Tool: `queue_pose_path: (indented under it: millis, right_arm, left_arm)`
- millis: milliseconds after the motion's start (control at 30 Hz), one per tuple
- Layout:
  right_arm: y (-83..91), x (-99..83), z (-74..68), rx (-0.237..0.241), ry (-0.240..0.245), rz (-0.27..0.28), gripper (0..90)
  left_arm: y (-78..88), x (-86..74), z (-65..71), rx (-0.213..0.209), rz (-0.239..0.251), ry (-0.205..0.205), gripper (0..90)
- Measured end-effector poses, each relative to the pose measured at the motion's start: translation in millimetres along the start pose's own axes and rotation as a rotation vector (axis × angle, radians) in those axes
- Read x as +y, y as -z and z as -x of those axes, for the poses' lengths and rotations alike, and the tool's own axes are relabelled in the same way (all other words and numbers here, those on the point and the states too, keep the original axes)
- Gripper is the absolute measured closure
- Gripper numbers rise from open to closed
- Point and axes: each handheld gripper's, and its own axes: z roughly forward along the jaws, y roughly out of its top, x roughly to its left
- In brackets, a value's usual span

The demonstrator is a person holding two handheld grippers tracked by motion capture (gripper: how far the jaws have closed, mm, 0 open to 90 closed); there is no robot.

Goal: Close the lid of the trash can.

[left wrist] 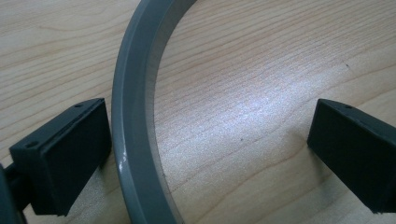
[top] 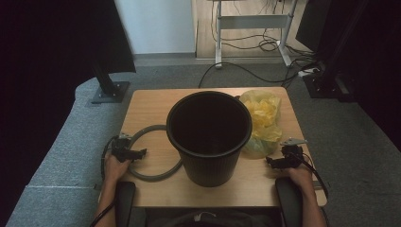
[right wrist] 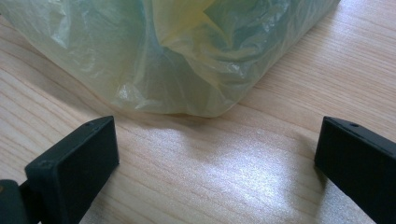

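**Ring grab is lopsided; bag grab is short**

Grey ring (left wrist: 135, 116) lies flat on the table (top: 151, 106), left of the black bin (top: 209, 137), and in the high view its far arc runs behind the bin's base, touching or nearly so; I can't tell which. Your left gripper (left wrist: 205, 149) is over the ring's near-left arc, jaws wide apart. The rim sits tight against one jaw and the other is well clear.

Risks there:
- Close as-is and the far jaw sweeps across bare wood and shoves the rim before it bites. The ring may skate or pivot into the bin.
- The rim is thin and slick-looking, so a shallow pinch probably slips on the lift.
- Lift one side and the opposite arc can drag on the bin wall.

Yellow bag (right wrist: 187, 51) lies right of the bin, against it. Your right gripper (right wrist: 217, 154) sits just short of the bag's near edge, jaws wide apart, with bare wood between them.

Risks there:
- Close now and you pinch air. Push in and the soft film bunches or slides away.
- A pull towards you may tug the bag along the bin.

The bin stands between both hands and blocks any direct crossing. Cables trail off each gripper near the table's front edge.
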Motion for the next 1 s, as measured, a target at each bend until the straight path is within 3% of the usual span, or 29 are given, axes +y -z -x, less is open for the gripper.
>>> queue_pose_path:
  millis: [300,567,733,833,933,1000]
  right_arm:
    - [0.2,-0.2,-0.7,0.002,0.000,0.000,0.0]
    - [0.3,-0.3,-1.0,0.002,0.001,0.000,0.0]
    - [0.4,-0.3,-1.2,0.003,0.002,0.000,0.0]
    - [0.4,-0.4,-1.2,0.003,0.003,0.000,0.0]
    - [0.4,-0.4,-1.2,0.003,0.002,0.000,0.0]
    - [0.4,-0.3,-1.2,0.003,0.003,0.000,0.0]
  left_arm:
    - [1.0,0.1,-0.3,0.007,0.002,0.012,0.0]
    - [11.7,-2.1,-11.0,0.050,0.022,0.065,33.1]
    - [15.8,-0.4,-16.7,0.070,0.009,0.102,60.5]
    - [16.6,-0.2,-18.6,0.075,0.007,0.123,70.4]
    - [18.6,-3.2,-23.8,0.039,0.021,0.174,75.6]
    - [19.1,-2.0,-22.0,0.050,0.008,0.161,77.4]
